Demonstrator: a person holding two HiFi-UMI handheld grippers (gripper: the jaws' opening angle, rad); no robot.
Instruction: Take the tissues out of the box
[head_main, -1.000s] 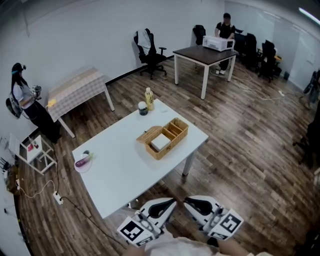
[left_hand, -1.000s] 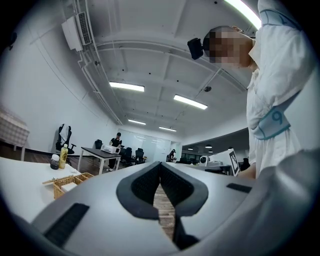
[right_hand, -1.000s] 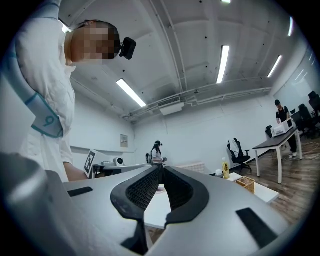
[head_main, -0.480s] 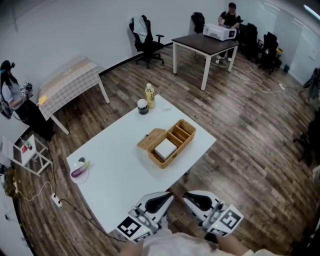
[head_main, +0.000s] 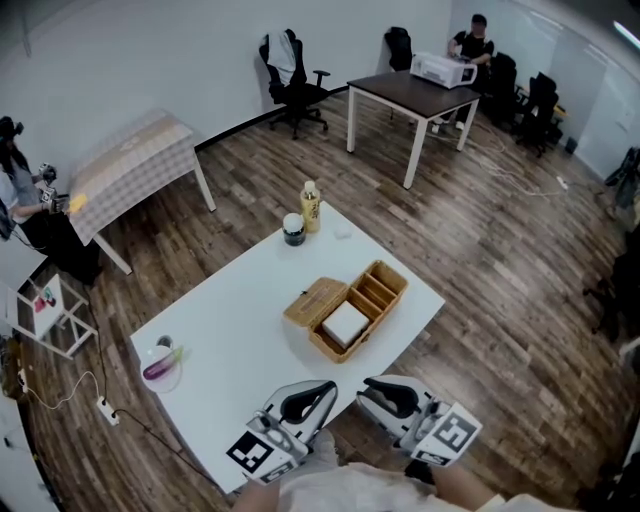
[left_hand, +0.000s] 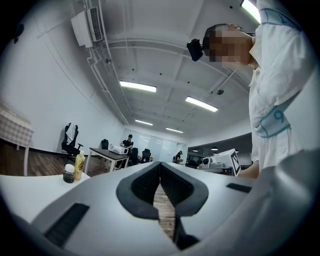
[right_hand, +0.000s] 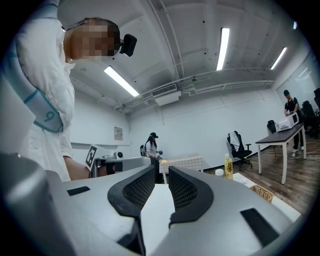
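A wicker box (head_main: 372, 296) lies on the white table (head_main: 240, 330) with its lid (head_main: 315, 301) flipped open to the left. A white stack of tissues (head_main: 346, 324) fills its near compartment. Both grippers hover at the table's near edge, short of the box and touching nothing. My left gripper (head_main: 327, 386) is shut, its pads meeting (left_hand: 160, 166). The right gripper (head_main: 362, 386) has its jaws opening, with a narrow gap (right_hand: 161, 172) and nothing between them. From the right gripper view the box (right_hand: 261, 192) shows low at the right.
A yellow bottle (head_main: 311, 206) and a dark jar (head_main: 293, 229) stand at the table's far corner. A bowl (head_main: 163, 362) sits at its left end. Beyond are a plaid-covered table (head_main: 130, 160), a dark table (head_main: 410, 95) with a microwave (head_main: 443, 70), office chairs and people.
The head view has moved in toward the table, so the box now lies nearer the two grippers. Both grippers stay low in the view, side by side.
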